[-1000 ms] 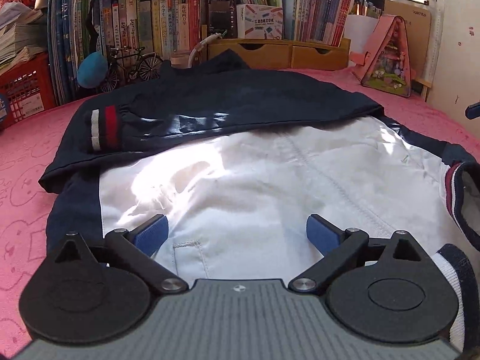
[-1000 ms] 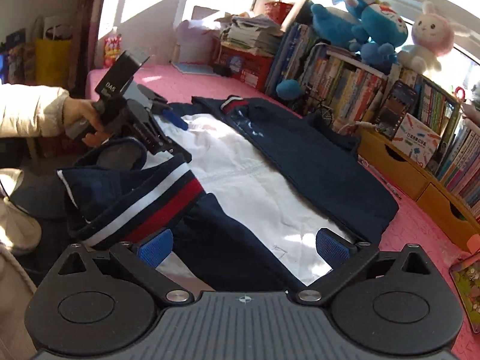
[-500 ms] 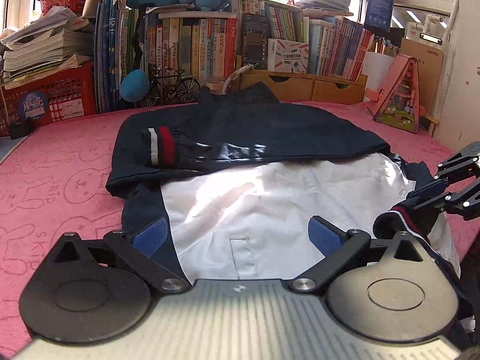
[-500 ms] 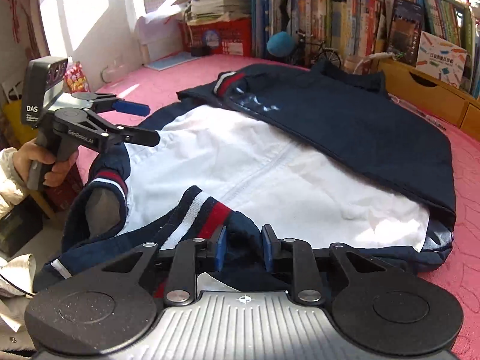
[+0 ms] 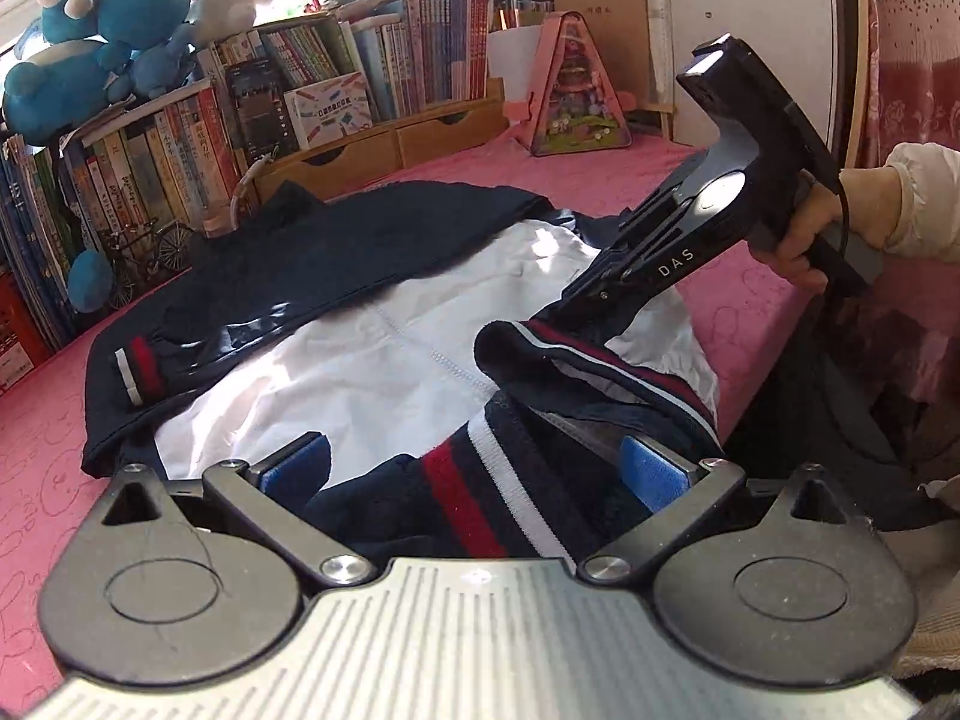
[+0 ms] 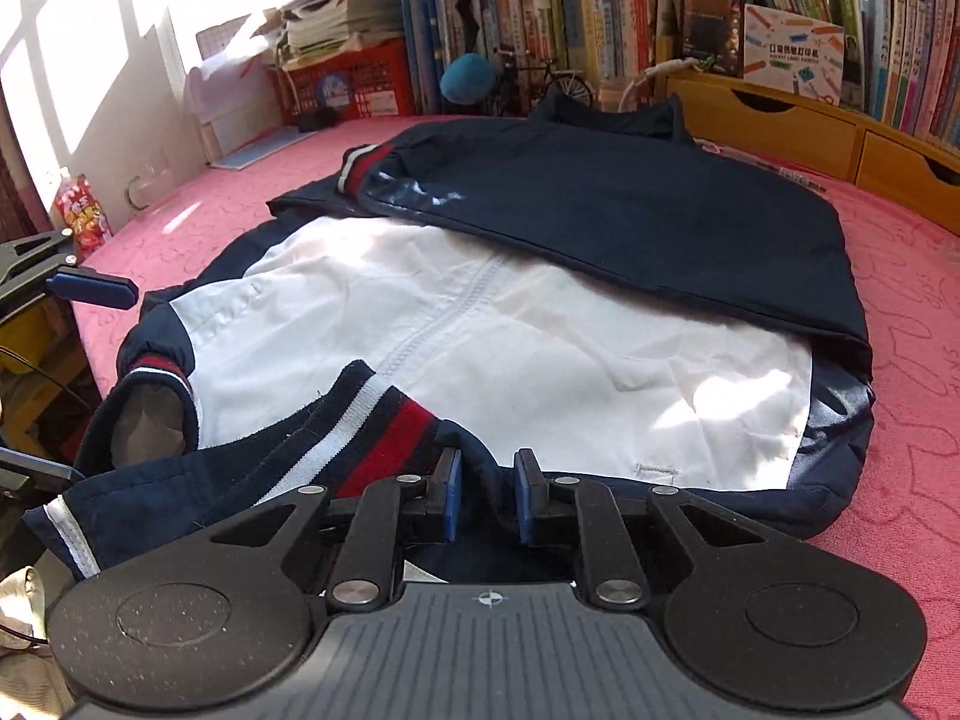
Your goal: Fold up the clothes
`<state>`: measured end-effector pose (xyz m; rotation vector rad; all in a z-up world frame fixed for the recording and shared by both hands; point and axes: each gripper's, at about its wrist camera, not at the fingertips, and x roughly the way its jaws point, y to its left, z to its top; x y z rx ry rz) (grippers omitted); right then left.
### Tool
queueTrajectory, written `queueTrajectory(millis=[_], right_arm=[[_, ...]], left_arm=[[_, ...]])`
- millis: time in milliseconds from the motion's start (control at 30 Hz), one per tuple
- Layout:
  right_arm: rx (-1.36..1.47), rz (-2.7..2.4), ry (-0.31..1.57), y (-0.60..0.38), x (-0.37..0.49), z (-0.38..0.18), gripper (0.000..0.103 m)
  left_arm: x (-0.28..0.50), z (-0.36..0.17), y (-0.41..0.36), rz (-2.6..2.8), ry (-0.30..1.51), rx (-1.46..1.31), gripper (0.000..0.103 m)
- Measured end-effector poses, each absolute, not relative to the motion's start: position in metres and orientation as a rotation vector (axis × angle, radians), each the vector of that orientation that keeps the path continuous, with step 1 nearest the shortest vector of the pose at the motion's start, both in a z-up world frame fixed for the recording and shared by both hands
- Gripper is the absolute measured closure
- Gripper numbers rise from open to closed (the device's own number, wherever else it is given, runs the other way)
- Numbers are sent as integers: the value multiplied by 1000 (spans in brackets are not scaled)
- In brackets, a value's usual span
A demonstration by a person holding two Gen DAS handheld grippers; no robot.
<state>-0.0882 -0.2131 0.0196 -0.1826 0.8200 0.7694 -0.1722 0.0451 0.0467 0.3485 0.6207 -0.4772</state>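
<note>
A navy jacket (image 5: pixel 336 258) with a white lining (image 6: pixel 480 330) lies spread on the pink cover (image 6: pixel 900 324), its far half folded over. Its red-and-white striped hem (image 6: pixel 384 432) is bunched at the near edge. My right gripper (image 6: pixel 487 498) has its jaws closing, and the pads pinch navy hem cloth between them. In the left wrist view the right gripper (image 5: pixel 561 309) holds that hem lifted. My left gripper (image 5: pixel 474 471) stands open, with the striped hem (image 5: pixel 474 492) lying between its wide-set blue pads, untouched. The left gripper's blue fingers (image 6: pixel 90 291) show at the left edge of the right wrist view.
Bookshelves (image 6: pixel 600 18), wooden drawers (image 6: pixel 780 120), a red crate (image 6: pixel 348 84) and a small model bicycle (image 6: pixel 540 84) line the far side. Plush toys (image 5: pixel 102 48) sit on the books. A pink triangular toy house (image 5: pixel 570 96) stands at the back right. A hand (image 5: pixel 804 228) grips the right tool.
The right gripper went from wide open to pinched on the hem and lifted it. The left gripper swung toward the near hem, rolled, and now shows the right tool close by.
</note>
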Motion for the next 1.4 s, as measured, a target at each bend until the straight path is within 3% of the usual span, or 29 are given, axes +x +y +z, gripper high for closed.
queueTrajectory(millis=[167, 200, 267, 300, 333, 433, 533, 667, 800, 833, 867, 1100, 1233, 1400], right_arm=[[-217, 805, 806, -224, -98, 23, 80], [-220, 825, 800, -226, -100, 25, 73], [-243, 911, 753, -228, -106, 32, 44], [-258, 963, 723, -228, -109, 36, 23], [-272, 1013, 693, -228, -112, 40, 11], [-412, 1123, 603, -213, -117, 50, 0], [-484, 1172, 627, -189, -97, 41, 0], [-378, 1162, 854, -171, -62, 14, 4], [-342, 1150, 846, -172, -81, 20, 66], [-323, 1116, 829, -175, -86, 25, 77], [-307, 1077, 808, -178, -90, 32, 79], [-86, 725, 593, -242, -68, 75, 83], [108, 549, 668, -278, -26, 44, 83], [108, 473, 775, -281, -9, -10, 77]], left_arm=[[-125, 35, 76, -210, 644, 357, 0], [-119, 36, 86, -189, 658, 336, 0], [-109, 33, 105, -158, 691, 288, 0], [-105, 31, 110, -149, 702, 271, 0], [-104, 29, 114, -145, 708, 263, 0], [-110, 27, 117, -132, 716, 263, 0], [-116, 28, 117, -113, 714, 278, 0], [-124, 29, 123, -87, 718, 279, 0], [-125, 32, 133, -56, 716, 239, 0], [-124, 34, 133, -44, 708, 235, 0], [-123, 36, 131, -33, 697, 246, 0], [-107, 48, 123, 38, 627, 324, 0], [-96, 57, 149, 97, 615, 172, 0], [-100, 69, 193, 73, 595, -83, 0]])
